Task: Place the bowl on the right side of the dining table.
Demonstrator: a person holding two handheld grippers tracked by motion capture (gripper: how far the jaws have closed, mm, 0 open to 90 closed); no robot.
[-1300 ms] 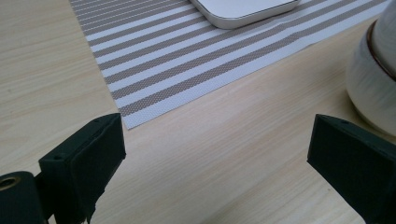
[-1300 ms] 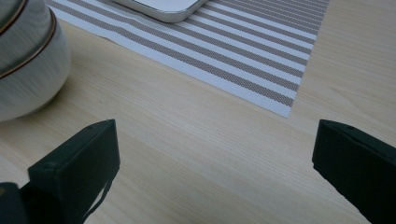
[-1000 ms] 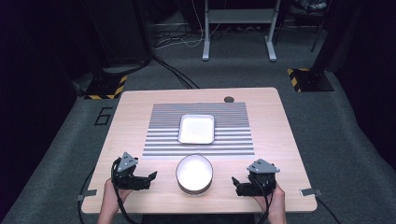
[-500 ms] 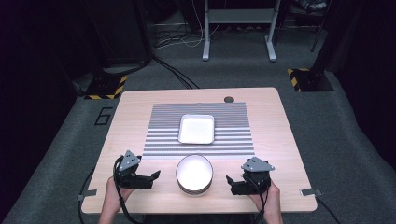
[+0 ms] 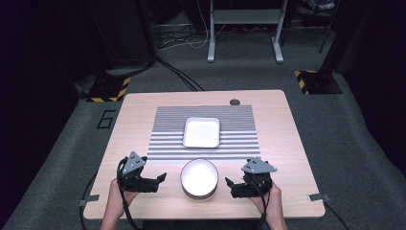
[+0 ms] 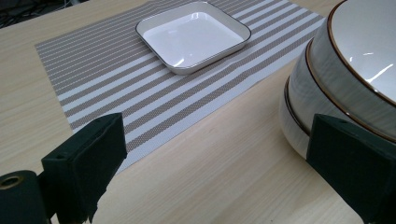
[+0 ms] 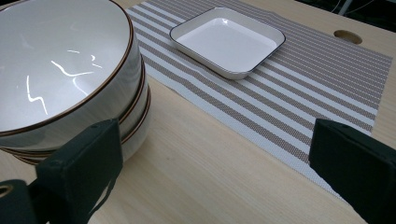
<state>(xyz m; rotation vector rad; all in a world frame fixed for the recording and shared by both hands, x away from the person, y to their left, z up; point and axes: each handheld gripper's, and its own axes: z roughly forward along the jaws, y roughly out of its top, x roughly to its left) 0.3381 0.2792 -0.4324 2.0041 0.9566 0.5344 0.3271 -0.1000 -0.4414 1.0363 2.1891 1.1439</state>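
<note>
White stacked bowls (image 5: 199, 178) sit upright, mouths up, between both grippers' spread, empty fingers.

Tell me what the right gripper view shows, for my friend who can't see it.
A stack of white bowls sits on a wooden table, near the right tongs, whose black jaws stand open. Behind, a square white dish rests on a striped mat.

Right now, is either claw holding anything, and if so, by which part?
Nothing is held. The left claw and right claw are both open, flanking the stack of white brown-rimmed ceramic bowls without touching it.
</note>
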